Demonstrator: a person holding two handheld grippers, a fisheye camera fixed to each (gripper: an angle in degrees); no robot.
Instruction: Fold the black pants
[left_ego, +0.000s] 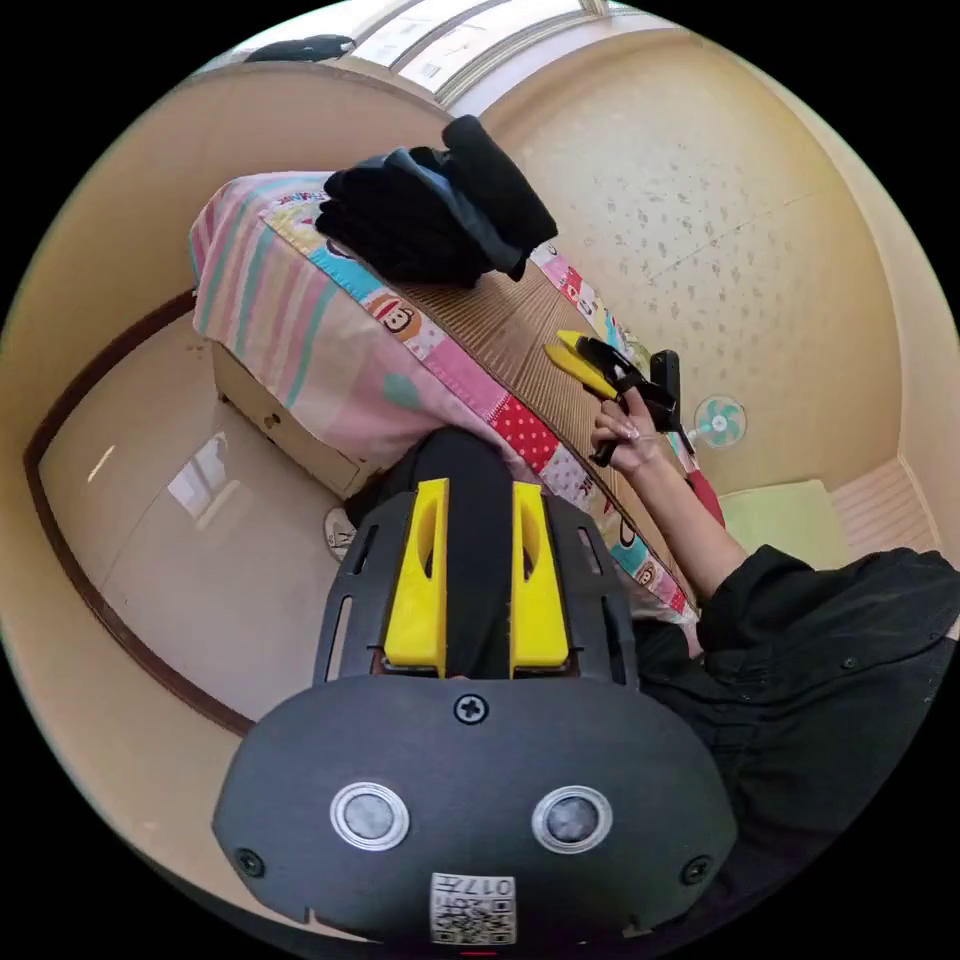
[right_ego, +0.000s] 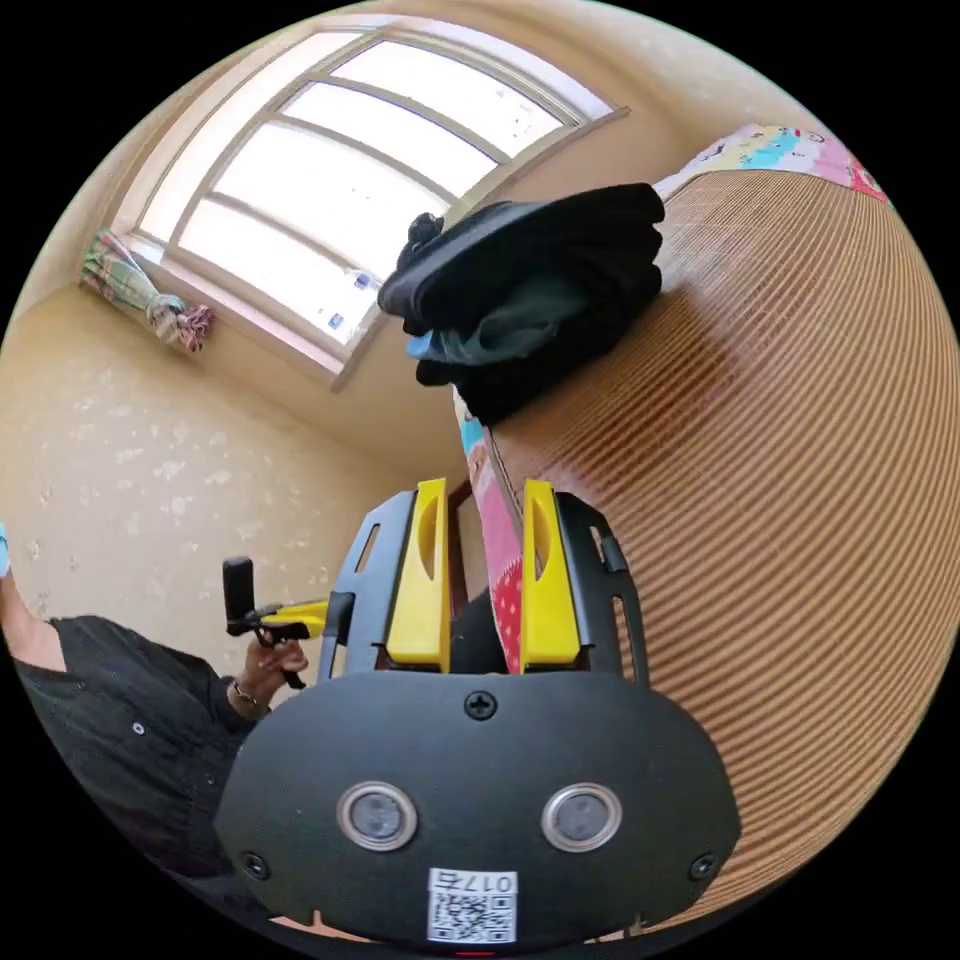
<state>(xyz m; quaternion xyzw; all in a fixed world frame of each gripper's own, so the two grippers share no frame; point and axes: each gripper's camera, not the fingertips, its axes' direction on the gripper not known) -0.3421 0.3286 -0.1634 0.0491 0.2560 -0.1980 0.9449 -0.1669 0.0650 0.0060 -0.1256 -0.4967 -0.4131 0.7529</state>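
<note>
**Pants stacked at far end of bed; neither gripper gripping.**

The pants (left_ego: 440, 210) lay in a dark, partly folded pile on the mat (left_ego: 520, 330), at the far end of the bed (left_ego: 300, 320), close to its edge. The left gripper (left_ego: 478, 570) hung off the bed's near side, jaws apart with nothing between them. The right gripper (left_ego: 580, 365) hovered above the mat, well apart from the pile, jaws also parted. Judgement: the next step called for reaching the pile and dragging it to mid-mat before spreading, since the pile sat near a drop-off. The bare mat between grippers and pile gave ample working room.
</note>
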